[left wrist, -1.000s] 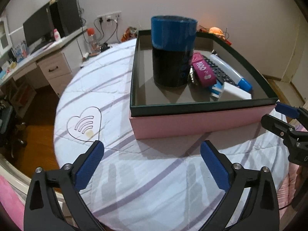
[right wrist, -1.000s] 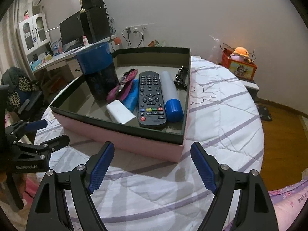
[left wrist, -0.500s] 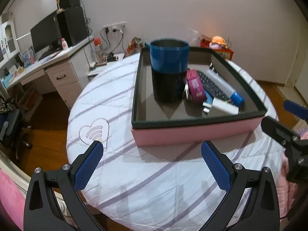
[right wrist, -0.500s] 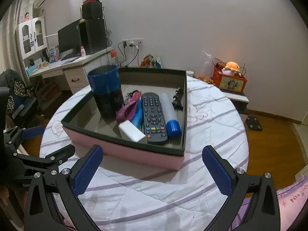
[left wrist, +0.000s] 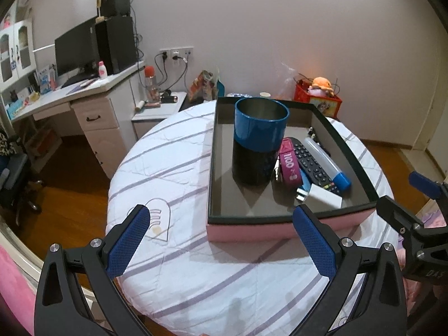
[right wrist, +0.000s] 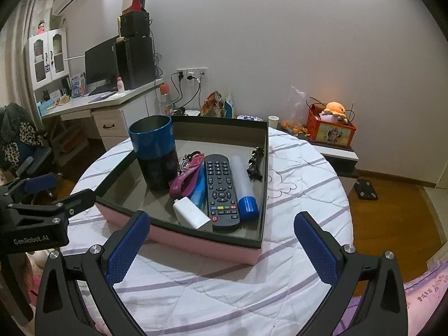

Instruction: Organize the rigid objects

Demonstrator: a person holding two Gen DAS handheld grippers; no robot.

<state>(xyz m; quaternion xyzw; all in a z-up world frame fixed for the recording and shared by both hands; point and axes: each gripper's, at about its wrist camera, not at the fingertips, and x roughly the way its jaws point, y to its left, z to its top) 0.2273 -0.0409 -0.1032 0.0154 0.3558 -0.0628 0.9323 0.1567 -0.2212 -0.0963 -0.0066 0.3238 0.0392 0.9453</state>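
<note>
A pink box with a dark rim (left wrist: 280,225) (right wrist: 196,245) sits on a round table with a white striped cloth (left wrist: 173,173). Inside stand a blue and black cup (left wrist: 259,145) (right wrist: 155,154), a black remote (right wrist: 221,190) (left wrist: 310,162), a white tube with a blue cap (right wrist: 243,186) (left wrist: 327,158), a magenta strap (left wrist: 289,165) (right wrist: 187,177), a white block (right wrist: 191,214) (left wrist: 324,194) and a black clip (right wrist: 255,163). My left gripper (left wrist: 224,240) is open and empty, held back from the box's near side. My right gripper (right wrist: 221,247) is open and empty, also back from the box.
A white desk with a monitor and speaker (left wrist: 84,56) stands at the left. A red box with an orange plush (right wrist: 331,124) sits on a low stand behind the table. Wooden floor surrounds the table. Pink bedding (right wrist: 425,294) lies at the right.
Both grippers have pulled back and up from the box, so the whole table now shows. Both stay open. The objects in the box have not moved.
</note>
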